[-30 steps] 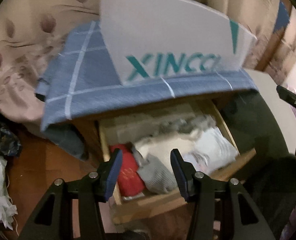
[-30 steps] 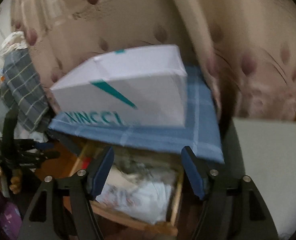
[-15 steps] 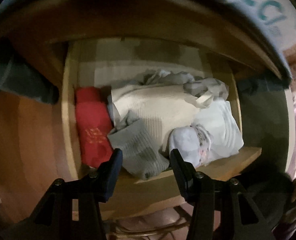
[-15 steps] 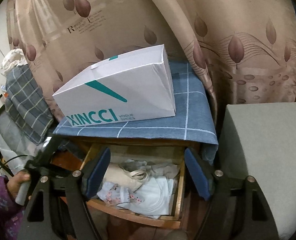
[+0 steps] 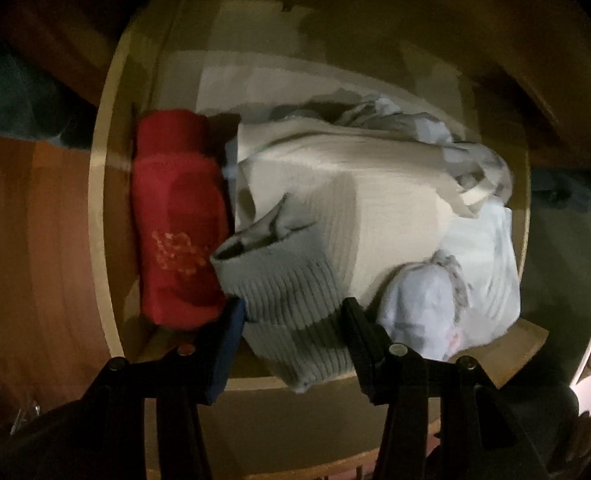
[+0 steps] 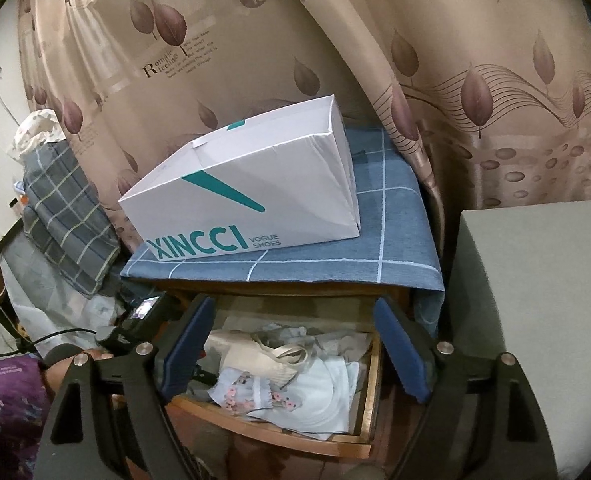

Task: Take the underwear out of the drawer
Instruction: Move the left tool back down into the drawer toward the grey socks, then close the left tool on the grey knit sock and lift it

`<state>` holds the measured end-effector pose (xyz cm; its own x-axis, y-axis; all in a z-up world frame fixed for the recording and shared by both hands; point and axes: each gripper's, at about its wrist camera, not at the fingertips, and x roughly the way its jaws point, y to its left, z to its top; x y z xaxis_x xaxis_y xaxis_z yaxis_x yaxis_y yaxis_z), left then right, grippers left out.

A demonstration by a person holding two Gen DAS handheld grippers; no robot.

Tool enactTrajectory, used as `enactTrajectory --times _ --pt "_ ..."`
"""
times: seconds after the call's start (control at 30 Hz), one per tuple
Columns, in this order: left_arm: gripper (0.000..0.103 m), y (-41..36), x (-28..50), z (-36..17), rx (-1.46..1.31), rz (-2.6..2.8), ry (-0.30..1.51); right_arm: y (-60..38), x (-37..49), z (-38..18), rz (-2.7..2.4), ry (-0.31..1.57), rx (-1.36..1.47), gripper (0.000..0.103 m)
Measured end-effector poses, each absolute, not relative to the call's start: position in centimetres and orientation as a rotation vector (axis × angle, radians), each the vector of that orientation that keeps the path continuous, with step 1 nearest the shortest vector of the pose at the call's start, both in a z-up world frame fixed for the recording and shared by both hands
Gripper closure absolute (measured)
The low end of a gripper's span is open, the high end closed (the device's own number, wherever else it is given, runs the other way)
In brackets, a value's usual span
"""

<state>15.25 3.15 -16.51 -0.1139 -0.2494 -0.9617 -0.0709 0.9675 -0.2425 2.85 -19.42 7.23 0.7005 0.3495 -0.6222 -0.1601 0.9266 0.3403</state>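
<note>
The wooden drawer (image 5: 103, 216) stands pulled out and holds folded garments. In the left wrist view a grey ribbed garment (image 5: 291, 304) lies at the front, a red one (image 5: 175, 220) to its left, a cream one (image 5: 375, 200) behind and pale floral underwear (image 5: 419, 312) to the right. My left gripper (image 5: 291, 312) is open, its fingers on either side of the grey ribbed garment. My right gripper (image 6: 295, 340) is open and empty above the drawer (image 6: 279, 436), where the floral underwear (image 6: 255, 396) shows.
A white XINCCI shoe box (image 6: 247, 208) sits on a blue checked cloth (image 6: 387, 248) over the cabinet top. A leaf-print curtain (image 6: 435, 60) hangs behind. A grey block (image 6: 535, 320) stands to the right. Checked bedding (image 6: 63, 216) is piled at the left.
My left gripper has dropped from above the cabinet into the drawer, down to the grey ribbed garment. My right gripper has pulled back a little and stays open.
</note>
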Motion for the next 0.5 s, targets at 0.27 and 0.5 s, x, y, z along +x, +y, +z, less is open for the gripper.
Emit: enactTrajectory --times 0.27,0.5 --pt "0.058 3.4 15.0 -17.6 -0.308 -0.133 1.659 -19.5 2.9 7.1 0.291 0.747 0.279 0.021" --pt "0.078 4.2 14.1 -15.7 -0.274 -0.13 1.56 -19.4 3.0 6.7 0.272 0.771 0.275 0.021"
